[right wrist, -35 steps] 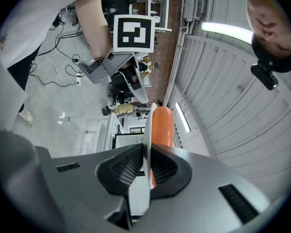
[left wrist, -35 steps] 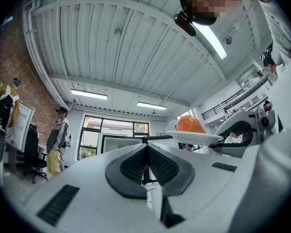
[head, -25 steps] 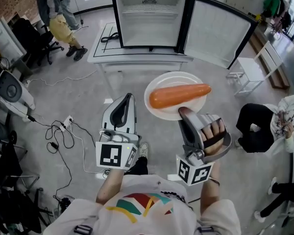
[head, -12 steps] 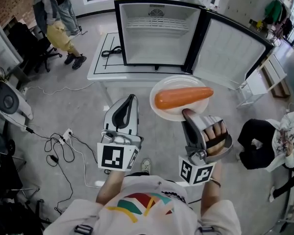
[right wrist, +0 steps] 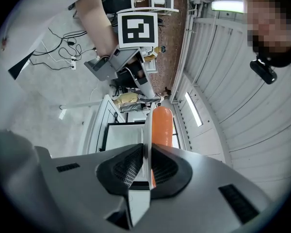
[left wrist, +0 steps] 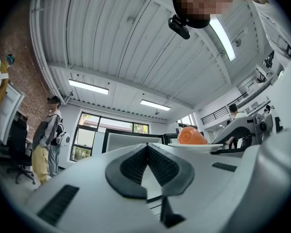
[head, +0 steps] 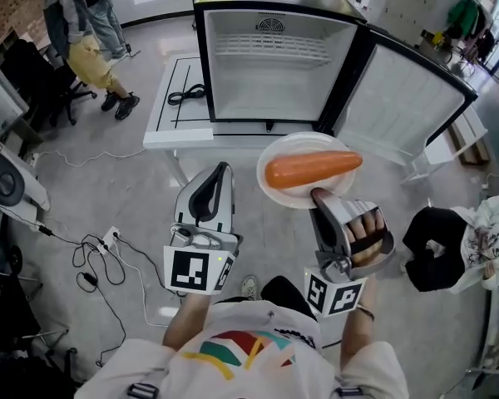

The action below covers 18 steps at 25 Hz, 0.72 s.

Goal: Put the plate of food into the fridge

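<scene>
My right claw [head: 319,195] clamps only the plate's [head: 287,199] near rim. Any tilt and the carrot [head: 313,169] rolls off, short of the fridge [head: 270,65]. My left claw [head: 222,169] is closed, empty.

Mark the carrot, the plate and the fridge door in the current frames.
carrot [head: 312,169]: head view, middle of its orange body.
plate [head: 284,196]: head view, bare white lower-left rim.
fridge door [head: 403,98]: head view, white inner panel of the open door.

head view: we look steeply down from overhead | gripper views: we look close along each jaw pair | shared by all: plate [head: 291,196], carrot [head: 312,169]
</scene>
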Each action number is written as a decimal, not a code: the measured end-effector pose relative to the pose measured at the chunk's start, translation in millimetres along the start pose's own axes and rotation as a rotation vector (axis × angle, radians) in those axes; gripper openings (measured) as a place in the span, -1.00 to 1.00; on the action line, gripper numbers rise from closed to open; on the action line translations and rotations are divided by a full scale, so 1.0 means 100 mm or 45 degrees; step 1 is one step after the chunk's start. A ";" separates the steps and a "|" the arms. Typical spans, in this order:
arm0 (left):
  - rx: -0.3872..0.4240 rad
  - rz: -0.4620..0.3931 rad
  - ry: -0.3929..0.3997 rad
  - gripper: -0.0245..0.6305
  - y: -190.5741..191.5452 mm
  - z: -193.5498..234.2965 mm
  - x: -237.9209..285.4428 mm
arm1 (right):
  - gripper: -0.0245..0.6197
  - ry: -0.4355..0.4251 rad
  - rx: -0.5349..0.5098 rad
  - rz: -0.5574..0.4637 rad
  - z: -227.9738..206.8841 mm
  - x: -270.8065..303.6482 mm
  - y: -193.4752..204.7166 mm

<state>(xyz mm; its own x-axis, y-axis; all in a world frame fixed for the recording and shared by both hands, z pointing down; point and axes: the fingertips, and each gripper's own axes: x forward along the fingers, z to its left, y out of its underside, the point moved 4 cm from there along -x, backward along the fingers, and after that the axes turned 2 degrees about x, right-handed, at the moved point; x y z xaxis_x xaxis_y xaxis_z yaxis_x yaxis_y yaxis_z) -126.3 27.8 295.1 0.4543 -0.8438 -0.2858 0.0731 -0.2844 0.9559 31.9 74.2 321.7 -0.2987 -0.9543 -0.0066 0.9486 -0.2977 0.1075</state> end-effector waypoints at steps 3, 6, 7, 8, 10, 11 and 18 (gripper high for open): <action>-0.005 0.010 0.006 -0.91 0.06 0.06 0.07 | -0.81 -0.003 0.011 0.026 0.00 0.09 0.05; -0.001 0.027 -0.001 -0.91 0.13 0.11 0.15 | -0.81 -0.009 0.013 0.036 0.02 0.20 0.09; 0.001 0.035 -0.002 -0.91 0.16 0.13 0.17 | -0.81 -0.015 0.014 0.034 0.03 0.24 0.10; 0.002 0.044 -0.002 -0.91 0.19 0.14 0.20 | -0.81 -0.020 0.014 0.031 0.04 0.28 0.11; 0.004 0.058 -0.007 -0.91 0.23 0.17 0.25 | -0.81 -0.021 0.015 0.021 0.05 0.35 0.12; 0.005 0.060 -0.012 -0.91 0.24 0.18 0.27 | -0.81 -0.016 0.017 0.013 0.05 0.39 0.12; 0.037 0.053 -0.026 -0.91 0.28 0.26 0.63 | -0.81 0.014 0.025 -0.026 -0.03 0.73 0.30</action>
<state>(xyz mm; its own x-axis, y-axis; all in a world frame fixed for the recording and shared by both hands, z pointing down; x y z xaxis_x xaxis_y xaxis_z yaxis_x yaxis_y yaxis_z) -118.8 -45.5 301.6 0.4383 -0.8641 -0.2476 0.0289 -0.2617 0.9647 39.1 -5.0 321.7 -0.3167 -0.9483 -0.0201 0.9401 -0.3166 0.1265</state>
